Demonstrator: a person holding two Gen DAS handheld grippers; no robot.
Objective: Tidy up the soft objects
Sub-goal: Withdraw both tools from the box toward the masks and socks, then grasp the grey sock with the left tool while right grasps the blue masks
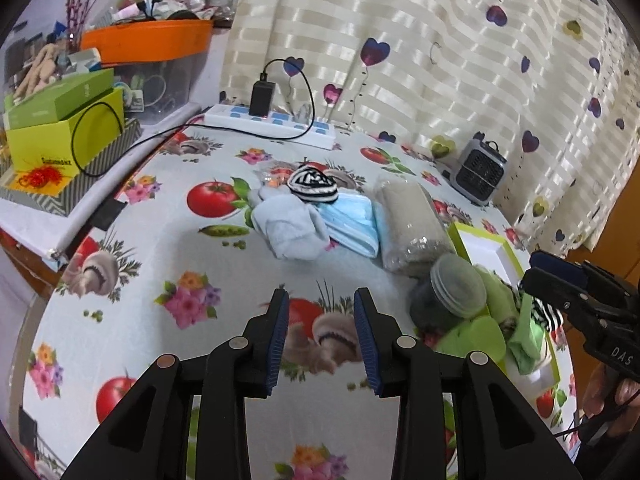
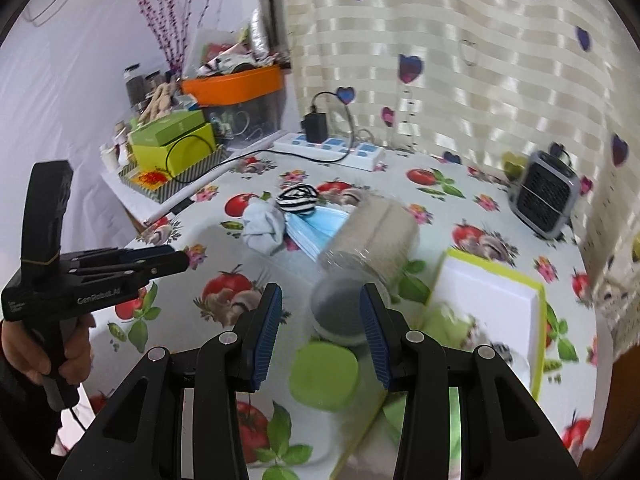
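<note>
Vegetable-and-flower print covers the counter [image 1: 160, 240], which backs onto a striped curtain [image 1: 440, 40] dotted with hearts. At its middle lies a cluster of soft things: a pale blue sock bundle [image 1: 290, 226], a black-and-white striped sock ball [image 1: 314, 184] sitting just behind it, a stack of blue face masks [image 1: 352, 222] and a clear-wrapped beige roll [image 1: 412, 226].

Only the left wrist view shows the green cloths [image 1: 500, 308] and a striped piece heaped at the near end of the lime-edged box [image 1: 486, 246], with a grey-lidded jar [image 1: 456, 288] lying against them; it also catches the right gripper [image 1: 560, 276] side-on at the frame's right edge, above that box. From the right wrist view the box interior [image 2: 492, 292] reads as mostly bare white, and a round green lid [image 2: 324, 374] sits close below the camera, blurred. That view alone shows the person's left hand [image 2: 44, 344] wrapped around the handle of the left gripper [image 2: 180, 258], which points level across the counter toward the sock pile.

Both grippers tilt down toward the counter. The left fingers [image 1: 280, 340] stand partly apart with nothing between them, only printed cloth beneath. The right fingers [image 2: 266, 336] are likewise spread and empty, the jar lying past them, untouched.
</note>
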